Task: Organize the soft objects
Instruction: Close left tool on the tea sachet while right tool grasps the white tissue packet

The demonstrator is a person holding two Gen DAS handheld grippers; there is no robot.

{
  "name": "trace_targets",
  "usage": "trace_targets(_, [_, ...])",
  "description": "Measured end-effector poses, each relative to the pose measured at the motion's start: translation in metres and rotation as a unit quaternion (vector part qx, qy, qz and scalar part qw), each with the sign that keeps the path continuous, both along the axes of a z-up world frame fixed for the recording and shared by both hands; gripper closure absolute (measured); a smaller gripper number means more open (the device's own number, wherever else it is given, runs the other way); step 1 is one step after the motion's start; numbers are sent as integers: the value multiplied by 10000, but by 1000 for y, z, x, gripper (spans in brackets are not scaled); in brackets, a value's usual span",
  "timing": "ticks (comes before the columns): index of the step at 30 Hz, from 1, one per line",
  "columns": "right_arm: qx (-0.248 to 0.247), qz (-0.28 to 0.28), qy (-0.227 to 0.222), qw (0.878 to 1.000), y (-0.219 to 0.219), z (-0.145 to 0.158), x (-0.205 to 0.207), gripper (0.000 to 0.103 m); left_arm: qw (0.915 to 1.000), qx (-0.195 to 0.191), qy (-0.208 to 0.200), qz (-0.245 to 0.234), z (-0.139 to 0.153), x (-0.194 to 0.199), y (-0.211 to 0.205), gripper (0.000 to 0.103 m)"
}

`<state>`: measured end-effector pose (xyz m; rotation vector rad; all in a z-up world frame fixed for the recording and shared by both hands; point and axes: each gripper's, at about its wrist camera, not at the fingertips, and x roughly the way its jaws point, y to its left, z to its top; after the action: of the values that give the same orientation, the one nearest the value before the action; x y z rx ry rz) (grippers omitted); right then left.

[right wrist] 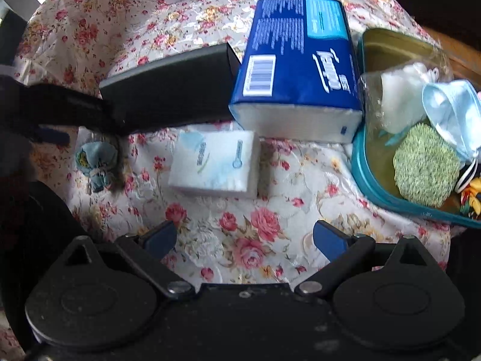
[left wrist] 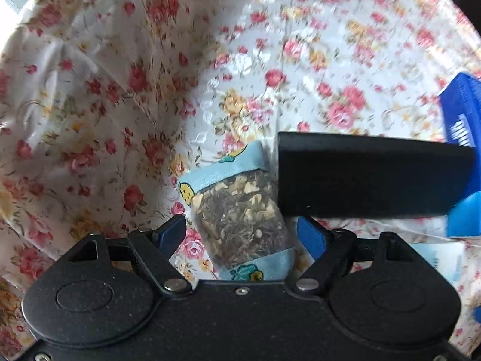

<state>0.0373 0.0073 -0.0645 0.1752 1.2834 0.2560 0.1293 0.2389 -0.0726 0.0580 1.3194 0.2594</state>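
The sachet (left wrist: 240,219) is a small clear pouch packed with dried leaves and pale petals, banded at both ends in light blue ribbon printed with little yellow and teal figures. It lies on the floral tablecloth (left wrist: 105,105) between the blue pads of the left gripper (left wrist: 240,234), whose jaws stand spread, neither pad pressing the pouch. At about two o'clock from the sachet, just beside it, sits a black box (left wrist: 369,177); beyond that, near three o'clock, the corner of a blue tissue pack (left wrist: 460,114) shows.

In the right wrist view the sachet (right wrist: 96,162) appears at nine o'clock, bunched and partly shaded under the black box (right wrist: 171,90). A small white tissue packet (right wrist: 216,164) lies at the centre, with the big blue tissue pack (right wrist: 297,69) at twelve o'clock from it. At three o'clock a teal-rimmed tray (right wrist: 369,165) holds a green scrubbing pad (right wrist: 425,165), a light blue face mask (right wrist: 451,117) and a white wad in clear wrap (right wrist: 399,96). The right gripper (right wrist: 243,237) hangs spread above bare cloth, holding nothing.
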Motion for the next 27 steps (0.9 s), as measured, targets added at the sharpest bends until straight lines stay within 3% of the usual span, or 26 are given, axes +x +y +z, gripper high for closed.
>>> trace_targets(4, [-21, 1, -120, 9999, 5, 6, 7, 5, 9992, -252, 293, 131, -14, 8, 2, 26])
trace_targets(8, [-58, -18, -225, 9997, 12, 9, 13, 5, 9992, -230, 264, 184, -18, 2, 1, 50])
trace_targets(10, [-115, -23, -306, 9995, 18, 10, 16, 5, 9991, -311, 212, 171, -13, -4, 1, 55])
trace_targets(14, [-292, 9, -431, 9986, 31, 9, 24, 5, 9972, -683, 222, 222, -7, -18, 4, 58])
trace_targets(19, [-395, -23, -286, 9988, 46, -5, 37, 7, 9956, -900, 120, 212, 2, -38, 0, 58])
trace_targets(20, [-430, -17, -268, 9987, 49, -7, 37, 9, 9959, -874, 102, 201, 2, -41, -1, 58])
trace_targets(22, [-542, 41, -187, 9983, 55, -14, 38, 28, 9976, -682, 3, 108, 4, -47, -7, 58])
trace_targets(27, [-559, 124, -170, 9982, 49, -15, 30, 29, 9982, -556, -173, -137, 10, -50, -14, 59])
